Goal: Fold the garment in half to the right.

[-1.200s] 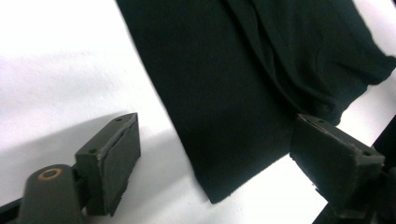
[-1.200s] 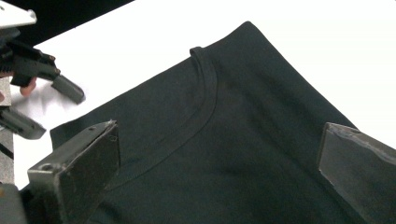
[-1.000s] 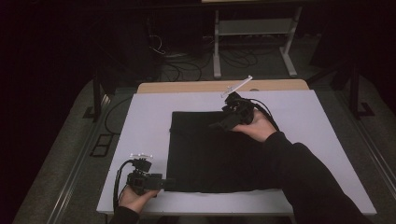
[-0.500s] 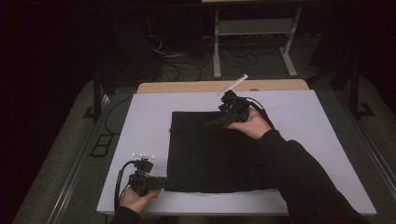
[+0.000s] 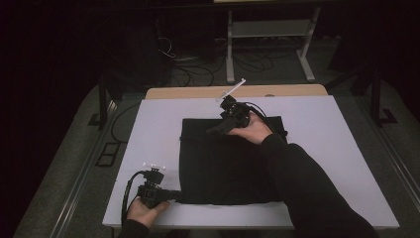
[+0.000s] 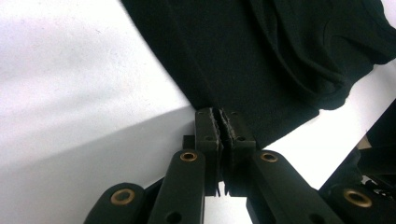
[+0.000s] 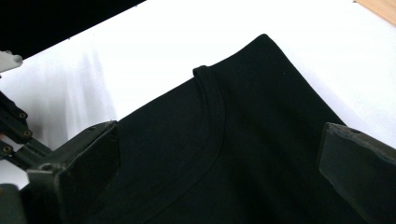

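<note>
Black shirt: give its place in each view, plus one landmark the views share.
High view: black shirt at mid-table.
Left gripper view: it fills the upper right, its edge pinched by the left gripper.
Right gripper view: collar end, centre.
Shared landmark: the white table.

So the garment (image 5: 228, 163) lies flat on the table (image 5: 337, 139), roughly in the middle, with bare table on all 4 sides. The left gripper (image 5: 171, 195) sits at the garment's near left corner, right at the table's front edge, jaws pressed together on the hem there. The right gripper (image 5: 218, 130) is over the far edge of the garment, well apart from the left one, jaws spread wide above the collar (image 7: 212, 116). Behind the table stands a rack (image 5: 270, 34) on the floor.
</note>
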### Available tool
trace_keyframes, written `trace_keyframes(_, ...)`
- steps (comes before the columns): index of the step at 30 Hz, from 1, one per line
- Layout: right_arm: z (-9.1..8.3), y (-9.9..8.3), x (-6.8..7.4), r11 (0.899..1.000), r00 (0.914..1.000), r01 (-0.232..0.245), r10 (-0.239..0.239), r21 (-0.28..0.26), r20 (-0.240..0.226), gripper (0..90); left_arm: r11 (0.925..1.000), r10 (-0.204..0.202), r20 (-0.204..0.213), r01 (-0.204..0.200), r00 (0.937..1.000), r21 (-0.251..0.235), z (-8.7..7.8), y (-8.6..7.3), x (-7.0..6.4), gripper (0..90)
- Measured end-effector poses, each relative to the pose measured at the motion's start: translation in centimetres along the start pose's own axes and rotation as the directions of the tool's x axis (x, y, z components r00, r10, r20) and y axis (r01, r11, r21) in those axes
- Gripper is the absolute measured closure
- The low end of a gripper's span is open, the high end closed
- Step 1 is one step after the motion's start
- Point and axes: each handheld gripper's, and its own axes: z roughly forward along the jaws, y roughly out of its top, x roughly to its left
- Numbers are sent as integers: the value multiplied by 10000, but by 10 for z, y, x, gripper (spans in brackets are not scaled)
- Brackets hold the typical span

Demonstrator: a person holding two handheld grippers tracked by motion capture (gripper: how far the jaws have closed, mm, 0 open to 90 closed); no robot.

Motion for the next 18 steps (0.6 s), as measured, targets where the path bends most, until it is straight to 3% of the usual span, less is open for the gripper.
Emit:
trace_keyframes(12, 28, 17, -5, 9987, 9962, 393, -416, 310, 767, 29, 10000, 61, 133, -61, 9999, 35, -1, 0, -1, 852)
trace_keyframes(18, 45, 25, -1, 9957, 9907, 675, -745, 640, 1137, 32, 9999, 117, 178, -118, 9998, 30, -1, 0, 1, 852)
